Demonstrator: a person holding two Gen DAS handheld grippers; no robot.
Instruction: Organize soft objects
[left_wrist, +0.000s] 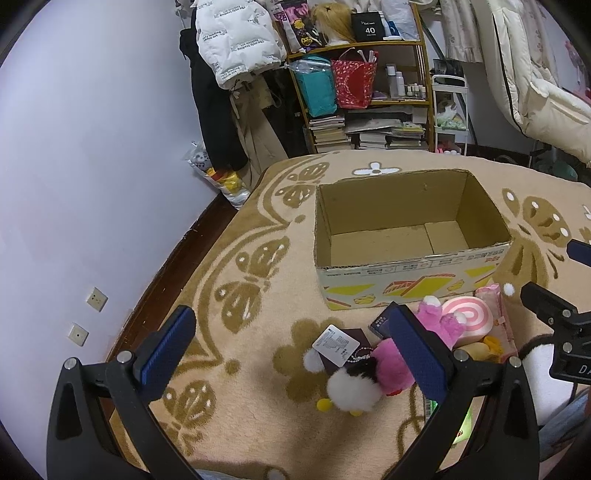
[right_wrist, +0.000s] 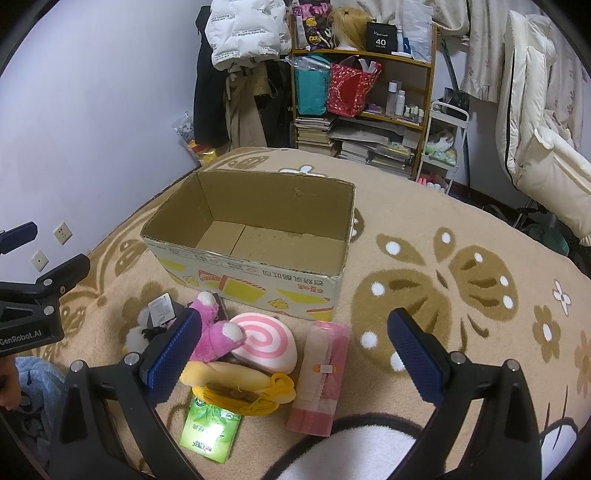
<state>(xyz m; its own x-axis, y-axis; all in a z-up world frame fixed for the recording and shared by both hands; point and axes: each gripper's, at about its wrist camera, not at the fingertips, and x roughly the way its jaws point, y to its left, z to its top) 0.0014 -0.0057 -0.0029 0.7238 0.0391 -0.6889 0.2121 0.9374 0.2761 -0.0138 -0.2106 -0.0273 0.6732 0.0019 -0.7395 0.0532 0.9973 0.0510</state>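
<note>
Both grippers hover with jaws wide and nothing between them: left gripper (left_wrist: 291, 350) above the left end of the pile, right gripper (right_wrist: 295, 350) above its right end. Nothing sorted yet, by the look of it. Nearest the right gripper, a flat glossy green packet (right_wrist: 210, 434), then a floppy yellow plush (right_wrist: 236, 384) and a long pink tissue pack (right_wrist: 321, 376) in crinkly film. Beside them a smooth pink-and-white swirl cushion (right_wrist: 267, 343), rounded like a roll cake, with a shaggy magenta plush (right_wrist: 214, 332) touching it. At the left end, a fluffy white pompom toy (left_wrist: 352, 391) with a card tag (left_wrist: 335, 345) on a bead chain. All lie on a deep-pile beige rug (right_wrist: 461, 229) with brown butterflies. Just behind the pile, the cardboard box (right_wrist: 258, 206), rigid and open-topped, stands empty, so the whole job remains. Beyond, a cluttered shelf (right_wrist: 369, 92).
</note>
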